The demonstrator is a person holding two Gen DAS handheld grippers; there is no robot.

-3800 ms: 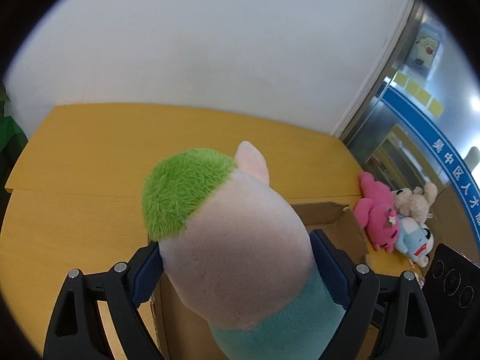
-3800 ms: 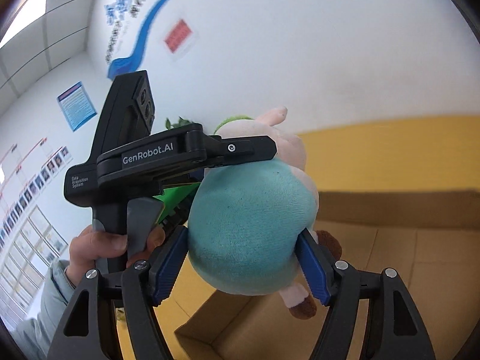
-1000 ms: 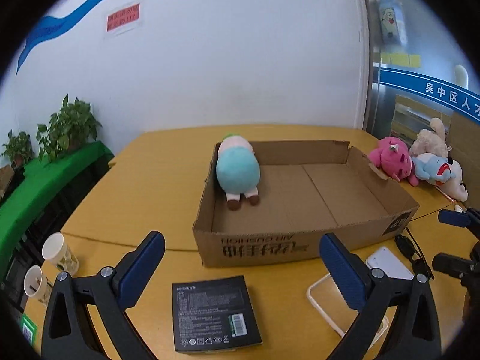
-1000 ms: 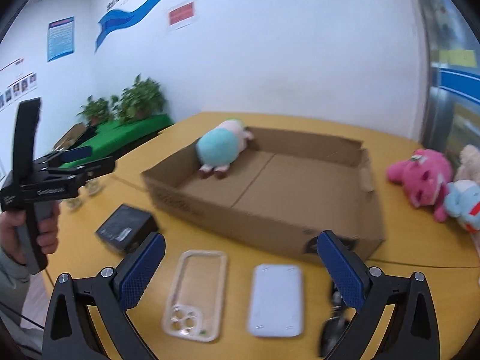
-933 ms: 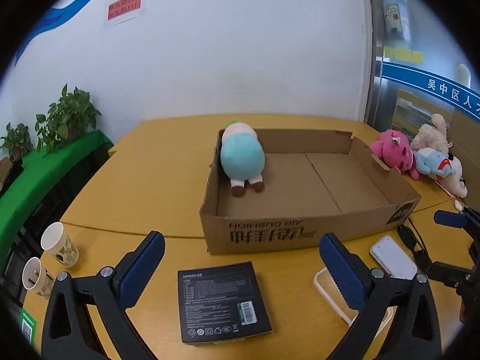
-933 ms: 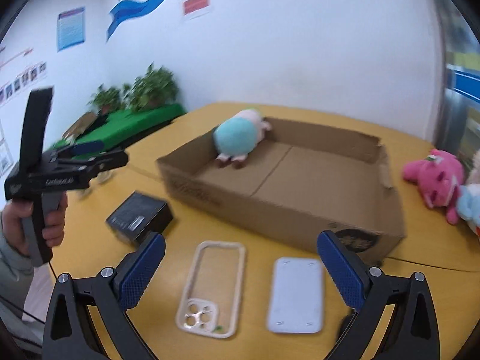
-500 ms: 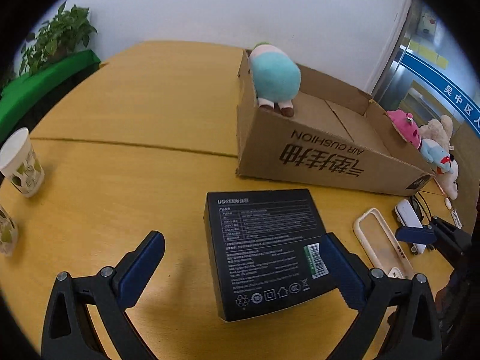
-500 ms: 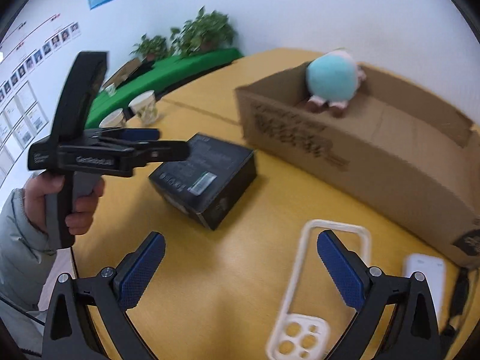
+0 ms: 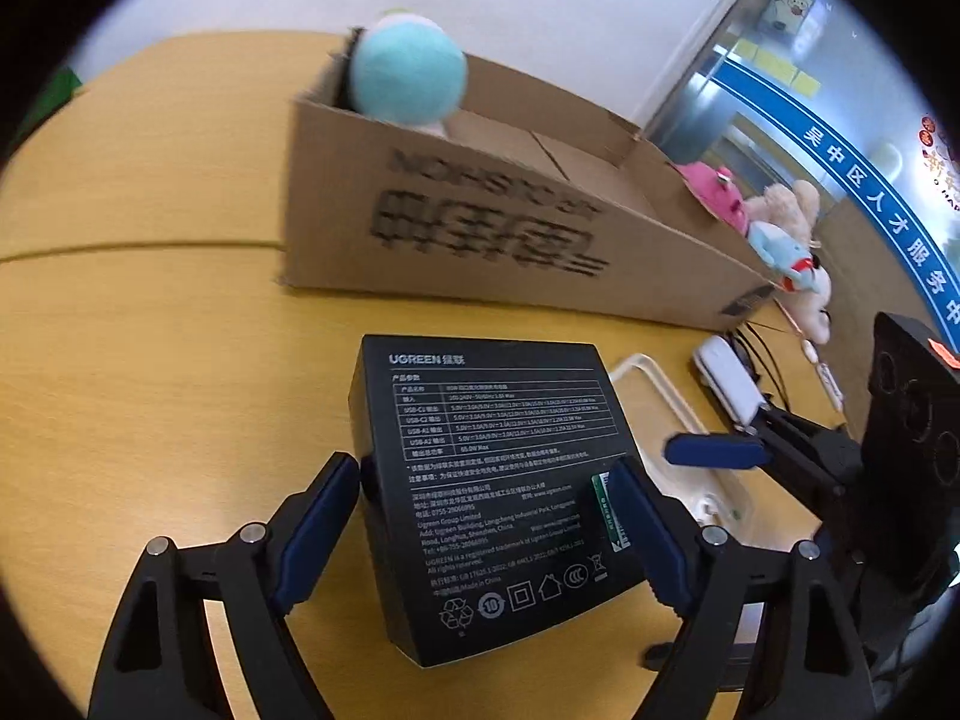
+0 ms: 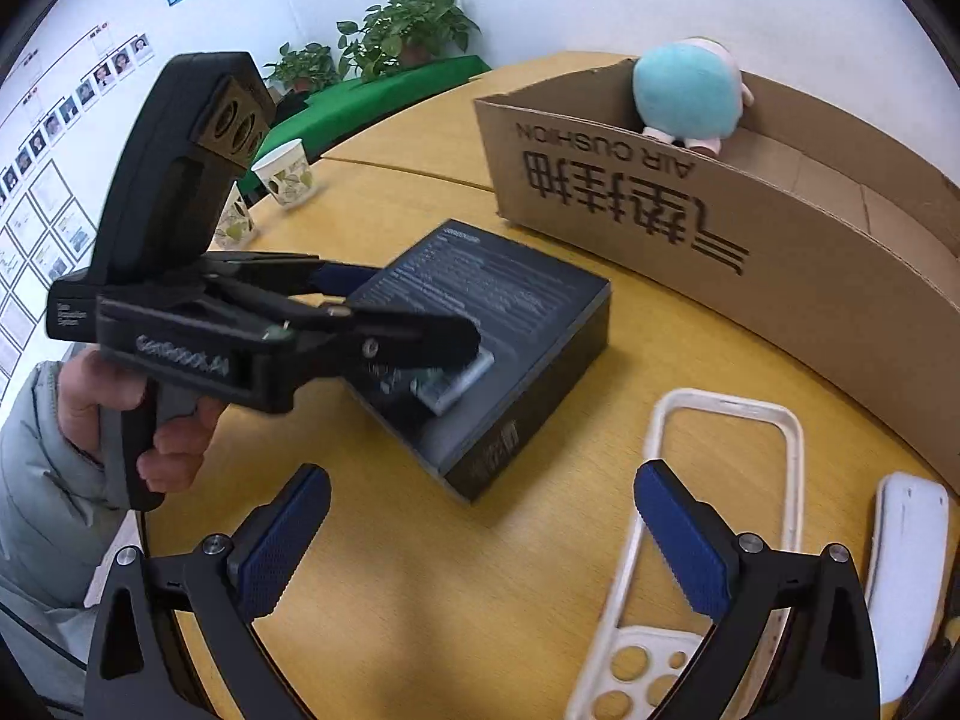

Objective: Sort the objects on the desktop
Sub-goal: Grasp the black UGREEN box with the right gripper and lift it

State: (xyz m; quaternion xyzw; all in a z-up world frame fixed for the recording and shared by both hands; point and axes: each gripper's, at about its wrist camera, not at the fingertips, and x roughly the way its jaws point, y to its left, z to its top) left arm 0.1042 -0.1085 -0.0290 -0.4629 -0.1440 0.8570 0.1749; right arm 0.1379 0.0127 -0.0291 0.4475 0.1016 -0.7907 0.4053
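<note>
A black UGREEN box (image 9: pixel 492 468) lies on the yellow table, also in the right wrist view (image 10: pixel 480 324). My left gripper (image 9: pixel 489 516) has closed around its near end, blue pads against both sides; the box still rests on the table. My right gripper (image 10: pixel 480 540) is open and empty, low over the table beside a white phone case (image 10: pixel 714 528). The cardboard box (image 9: pixel 480 222) holds a teal plush (image 9: pixel 408 78) in its left corner.
A white power bank (image 10: pixel 906 576) lies right of the phone case, with dark cables (image 9: pixel 762 354) near it. Pink, beige and blue plush toys (image 9: pixel 774 228) sit beyond the carton. Paper cups (image 10: pixel 282 180) stand at the table's left edge.
Both grippers released the teal plush into the carton and dropped to the table. My left gripper moved onto the black box and narrowed around it; my right gripper lowered near the phone case.
</note>
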